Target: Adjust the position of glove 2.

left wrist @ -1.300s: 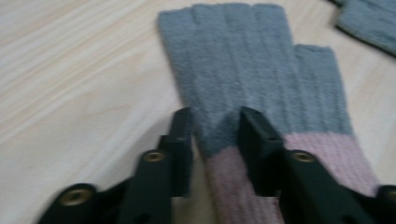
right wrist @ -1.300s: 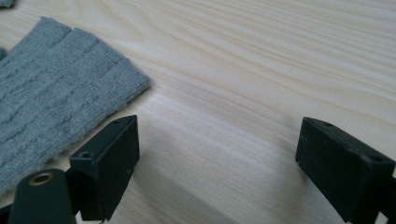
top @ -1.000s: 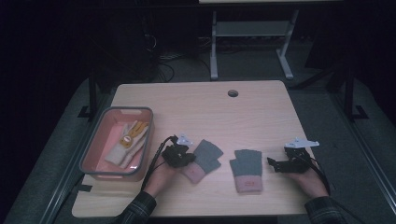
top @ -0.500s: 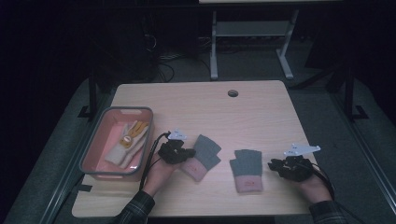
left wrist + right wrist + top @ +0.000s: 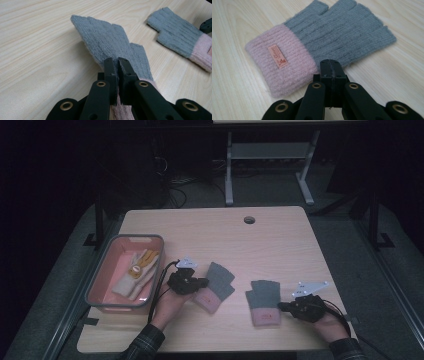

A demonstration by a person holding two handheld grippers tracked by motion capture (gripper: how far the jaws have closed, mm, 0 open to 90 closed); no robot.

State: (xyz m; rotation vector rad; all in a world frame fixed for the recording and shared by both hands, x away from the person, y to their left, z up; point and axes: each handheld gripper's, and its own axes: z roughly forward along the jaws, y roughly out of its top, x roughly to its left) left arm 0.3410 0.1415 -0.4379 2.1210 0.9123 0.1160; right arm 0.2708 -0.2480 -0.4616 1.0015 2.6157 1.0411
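Two grey fingerless gloves with pink cuffs lie on the wooden table. My left gripper (image 5: 200, 282) is shut on the left glove (image 5: 216, 284). In the left gripper view its jaws (image 5: 117, 62) pinch that glove (image 5: 107, 42) near the cuff, and its grey edge is raised off the table. The right glove (image 5: 264, 301) lies flat, its cuff label up. My right gripper (image 5: 282, 306) sits at this glove's right edge. In the right gripper view the jaws (image 5: 331, 63) are pressed together at the edge of the glove (image 5: 332, 32), with no fabric seen between them.
A pink bin (image 5: 100, 275) with a grey rim stands at the table's left, holding a cream and yellow pair of gloves (image 5: 136, 272). A round cable hole (image 5: 249, 219) lies near the far edge. The table's front edge is close behind both hands.
The left gripper has turned onto the left glove and closed on it. The right gripper has slid left and toward the front edge, up to the right glove.
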